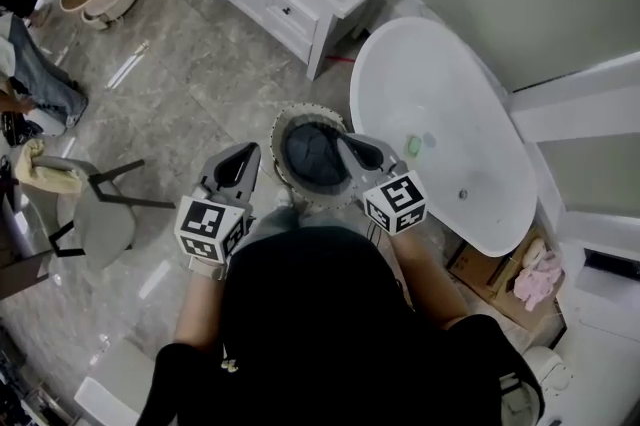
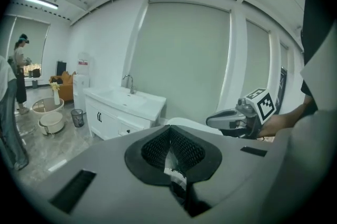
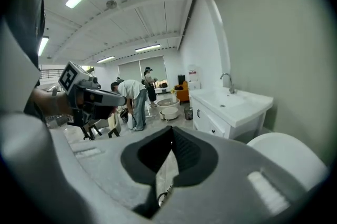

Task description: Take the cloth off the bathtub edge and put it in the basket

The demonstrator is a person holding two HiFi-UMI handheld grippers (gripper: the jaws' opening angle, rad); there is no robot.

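Both grippers are closed and empty: the left gripper (image 2: 169,132) shows its ribbed pads pressed together in its own view, and the right gripper (image 3: 170,136) shows the same, with no fabric between either pair of jaws. In the head view the two are held side by side at chest height, in front of the person and above the basket (image 1: 305,111), which stands on the tiled floor just beside the near end of the white bathtub (image 1: 450,74). A dark grey cloth (image 1: 310,159) lies crumpled inside the basket and fills most of its opening. The bathtub edge that faces the basket looks bare; nothing is draped over the part of the rim that shows, though the person's body hides the nearest stretch. Only a small pale green object (image 1: 413,145) sits inside the tub. By this reading, the cloth is off the edge and in the basket, so the task looks finished. No handling seems to remain beyond drawing the hands away. No other cloth on the tub can be made out.
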